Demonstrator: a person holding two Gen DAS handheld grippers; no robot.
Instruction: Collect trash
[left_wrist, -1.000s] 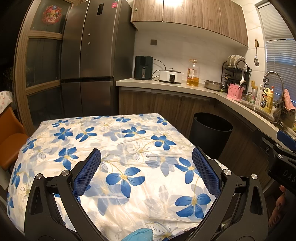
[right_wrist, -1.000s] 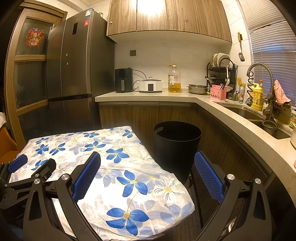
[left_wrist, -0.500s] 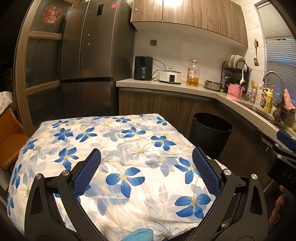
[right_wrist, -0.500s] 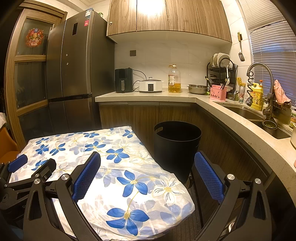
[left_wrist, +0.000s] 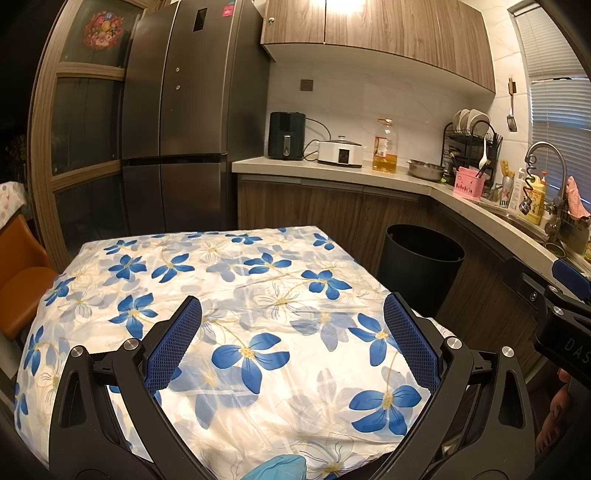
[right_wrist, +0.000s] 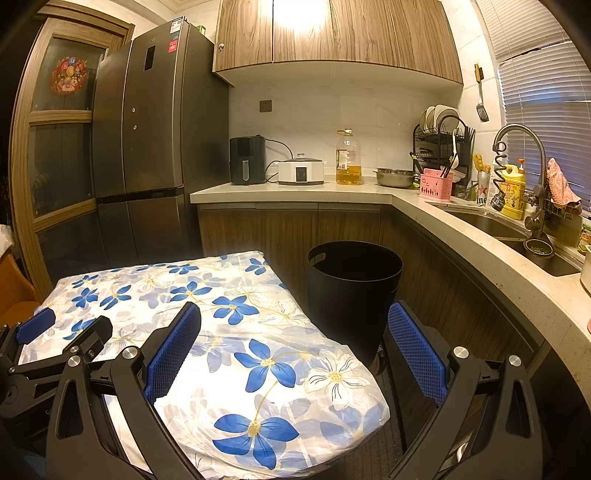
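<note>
A black trash bin (left_wrist: 421, 266) stands on the floor between the table and the counter cabinets; it also shows in the right wrist view (right_wrist: 352, 291). I see no loose trash on the table with the blue-flower cloth (left_wrist: 236, 280). My left gripper (left_wrist: 293, 339) is open and empty, held over the near part of the table. My right gripper (right_wrist: 295, 354) is open and empty, over the table's right corner with the bin just beyond it. The left gripper shows at the left edge of the right wrist view (right_wrist: 55, 343).
A grey fridge (left_wrist: 177, 122) stands behind the table. The L-shaped counter (right_wrist: 424, 206) carries an air fryer, a cooker, an oil bottle, a dish rack and a sink (right_wrist: 517, 236). An orange chair (left_wrist: 18, 284) is at the table's left.
</note>
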